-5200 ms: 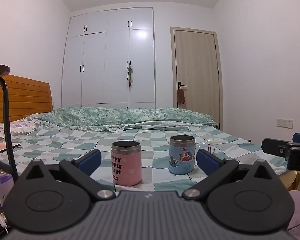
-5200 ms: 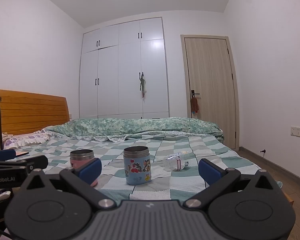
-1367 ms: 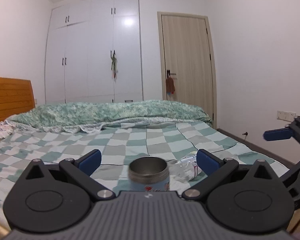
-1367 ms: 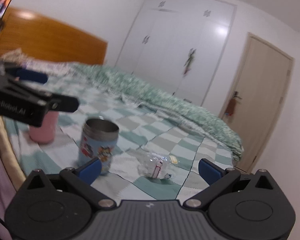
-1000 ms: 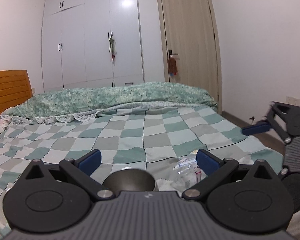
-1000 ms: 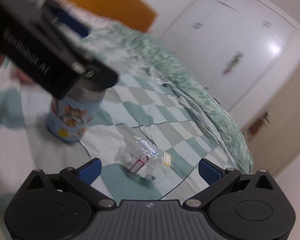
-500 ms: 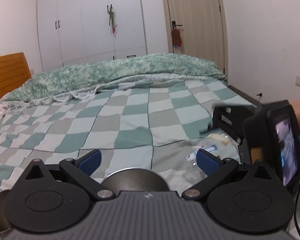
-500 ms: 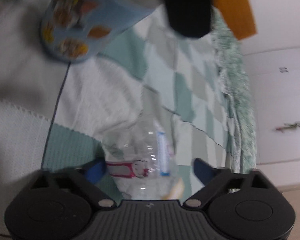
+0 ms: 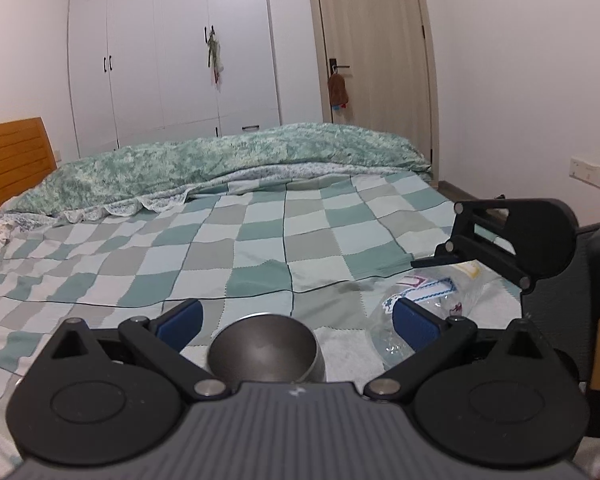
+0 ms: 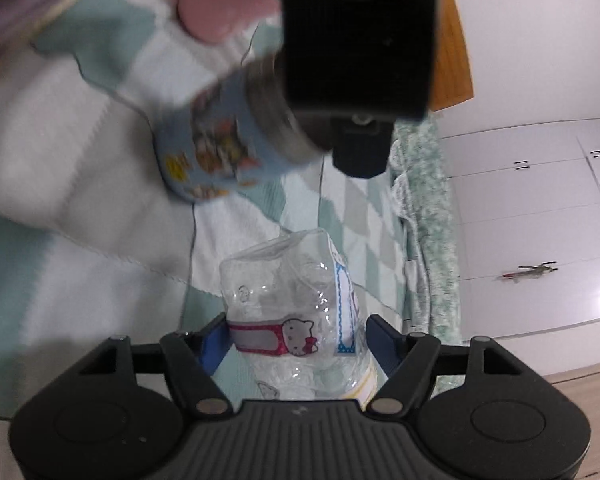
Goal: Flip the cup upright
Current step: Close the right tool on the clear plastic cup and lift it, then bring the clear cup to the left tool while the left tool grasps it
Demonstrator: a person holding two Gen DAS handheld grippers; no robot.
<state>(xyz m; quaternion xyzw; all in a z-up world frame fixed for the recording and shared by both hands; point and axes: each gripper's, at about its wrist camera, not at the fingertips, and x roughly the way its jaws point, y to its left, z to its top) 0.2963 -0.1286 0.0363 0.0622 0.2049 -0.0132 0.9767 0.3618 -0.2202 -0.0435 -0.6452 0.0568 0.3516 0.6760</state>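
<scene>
A clear plastic cup (image 10: 296,312) with Hello Kitty stickers lies on its side on the checked bedspread. My right gripper (image 10: 296,340) has its blue fingers on either side of the cup, closed in against it. The cup also shows in the left wrist view (image 9: 424,300), with the right gripper's body over it. My left gripper (image 9: 296,320) is open above the steel rim of a blue cartoon cup (image 9: 265,350), which stands upright; that cup also shows in the right wrist view (image 10: 220,152).
A pink cup (image 10: 224,16) stands further along the bed. The bed (image 9: 260,240) has a green checked cover, a rolled green quilt (image 9: 220,164) at the far side, and a wooden headboard (image 9: 12,160) on the left. A wardrobe and door stand behind.
My right gripper has turned downward, come in over the clear cup and closed its fingers around it. My left gripper has moved forward over the blue cup.
</scene>
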